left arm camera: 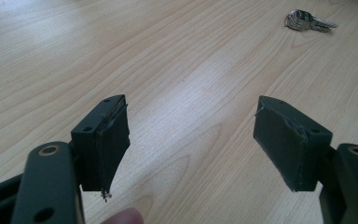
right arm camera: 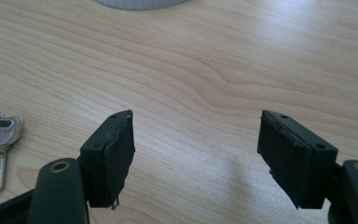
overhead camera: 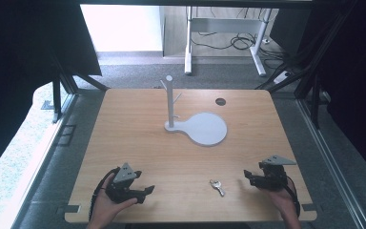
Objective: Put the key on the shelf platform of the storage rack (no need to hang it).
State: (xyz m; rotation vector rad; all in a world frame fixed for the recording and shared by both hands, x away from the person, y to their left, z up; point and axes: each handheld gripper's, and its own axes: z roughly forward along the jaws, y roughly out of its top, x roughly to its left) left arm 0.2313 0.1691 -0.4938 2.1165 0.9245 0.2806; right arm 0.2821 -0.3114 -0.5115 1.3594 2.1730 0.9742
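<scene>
Your left gripper [overhead camera: 145, 191] sits low over the near left part of the table [overhead camera: 138, 143], its jaws spread wide with bare wood between them. Your right gripper [overhead camera: 249, 176] is at the near right, jaws likewise wide apart and holding nothing. The keys [overhead camera: 217, 186] lie flat on the wood between the two grippers, nearer the right one and touching neither. In the left gripper view they lie far off toward the upper right; in the right gripper view they lie just left of the left jaw. Farther back, near the middle, stands a white stand [overhead camera: 170, 102] with an upright post and small pegs on a round flat base.
</scene>
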